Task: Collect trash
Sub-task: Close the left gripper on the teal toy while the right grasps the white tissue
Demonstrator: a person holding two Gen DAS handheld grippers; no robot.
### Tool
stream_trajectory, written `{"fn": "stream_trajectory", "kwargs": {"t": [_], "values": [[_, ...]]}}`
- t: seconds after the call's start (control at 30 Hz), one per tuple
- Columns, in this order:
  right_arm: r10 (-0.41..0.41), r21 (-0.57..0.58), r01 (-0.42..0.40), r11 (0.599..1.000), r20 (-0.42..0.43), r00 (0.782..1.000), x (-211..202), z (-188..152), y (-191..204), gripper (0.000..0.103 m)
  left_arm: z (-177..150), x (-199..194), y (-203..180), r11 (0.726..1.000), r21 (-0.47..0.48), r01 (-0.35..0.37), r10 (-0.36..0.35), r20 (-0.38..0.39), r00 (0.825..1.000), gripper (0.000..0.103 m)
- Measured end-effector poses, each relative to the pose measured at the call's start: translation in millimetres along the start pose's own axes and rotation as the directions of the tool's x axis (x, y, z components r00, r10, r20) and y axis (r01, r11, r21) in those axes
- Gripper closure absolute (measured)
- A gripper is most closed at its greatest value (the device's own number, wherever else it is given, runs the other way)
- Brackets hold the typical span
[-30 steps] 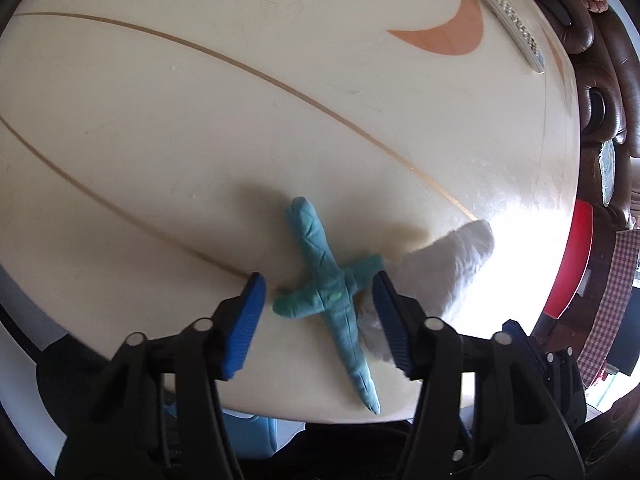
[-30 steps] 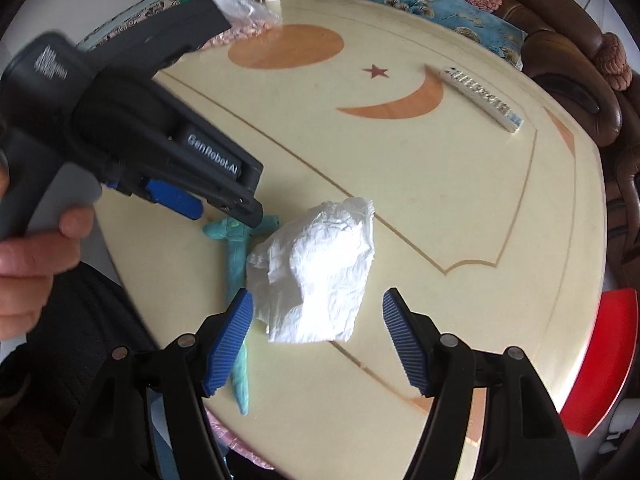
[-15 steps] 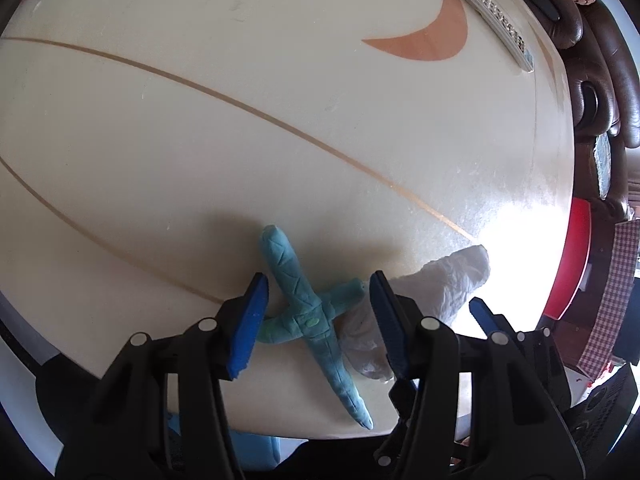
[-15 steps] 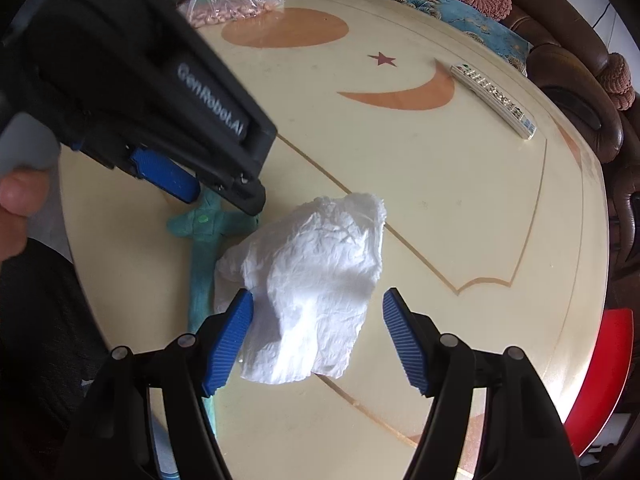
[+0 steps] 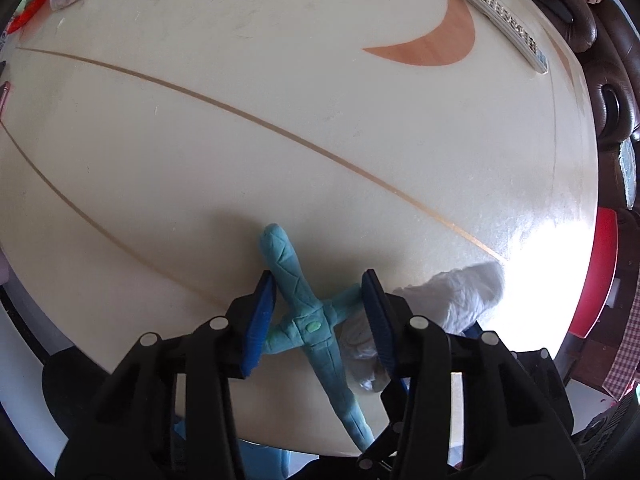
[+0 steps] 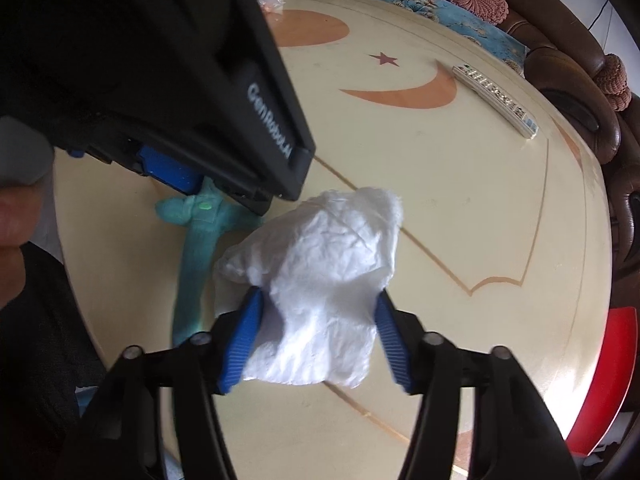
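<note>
Since a second ago we have pushed both grippers forward and narrowed their jaws: our right gripper [image 6: 316, 336] now has its ribbed blue pads against the two flanks of the crumpled white tissue [image 6: 320, 280], though the paper is not yet squeezed flat, so we judge the jaws still released and about to pinch. Our left gripper [image 5: 318, 320] straddles the blue clay cross [image 5: 308, 320], one pad touching its upper arm, the other at the tip of a side arm; it too looks unclenched. Both pieces of trash lie near the table's near edge, just beside each other, still on the surface. The tissue is soft, wrinkled and light; the clay is matte, scored with lines, with a small green dot at the crossing. Farther off, the glossy cream table [image 5: 280, 100] carries orange crescent inlays, and a white remote [image 6: 496, 100] lies near the far rim.
</note>
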State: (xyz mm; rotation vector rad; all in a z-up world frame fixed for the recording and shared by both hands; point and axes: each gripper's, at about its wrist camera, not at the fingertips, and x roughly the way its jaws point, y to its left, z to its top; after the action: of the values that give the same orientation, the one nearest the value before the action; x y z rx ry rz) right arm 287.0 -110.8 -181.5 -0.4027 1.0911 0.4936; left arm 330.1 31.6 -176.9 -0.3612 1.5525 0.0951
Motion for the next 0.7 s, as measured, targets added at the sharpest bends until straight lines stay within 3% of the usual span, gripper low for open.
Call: {"fn": "stream_trajectory", "kwargs": {"t": [0.1,0.3,0.33,0.37,0.7], "values": [[0.016,-0.001,-0.016,1.0,0.003,1.0,-0.9,-2.3,1.7,0.058,0.7,-0.6,2.5,1.0,0.022,0.012,-0.012,-0.004,1.0,0.059],[0.027,0.014,-0.027,1.0,0.008,1.0,-0.7,-2.4,-0.8,0.059,4.3,-6.0,7.0,0.998,0.063,0.021,-0.022,0.017,1.0,0.064],[0.031,0.017,-0.031,0.999,0.009,0.999,-0.4,-2.3,-1.4,0.061,2.5,-5.6,5.5,0.997,0.067,0.034,-0.035,0.011,0.999,0.085],[0.037,0.021,-0.037,0.999,0.008,0.999,-0.2,-2.4,-1.8,0.065,1.6,-4.2,4.4,0.995,0.067,0.068,-0.067,-0.016,0.998,0.087],[0.014,0.024,-0.014,1.0,0.013,1.0,-7.3,-8.2,2.8,0.087,-5.2,2.2,-15.8,0.99,0.126,0.066,-0.061,-0.038,0.997,0.087]]}}
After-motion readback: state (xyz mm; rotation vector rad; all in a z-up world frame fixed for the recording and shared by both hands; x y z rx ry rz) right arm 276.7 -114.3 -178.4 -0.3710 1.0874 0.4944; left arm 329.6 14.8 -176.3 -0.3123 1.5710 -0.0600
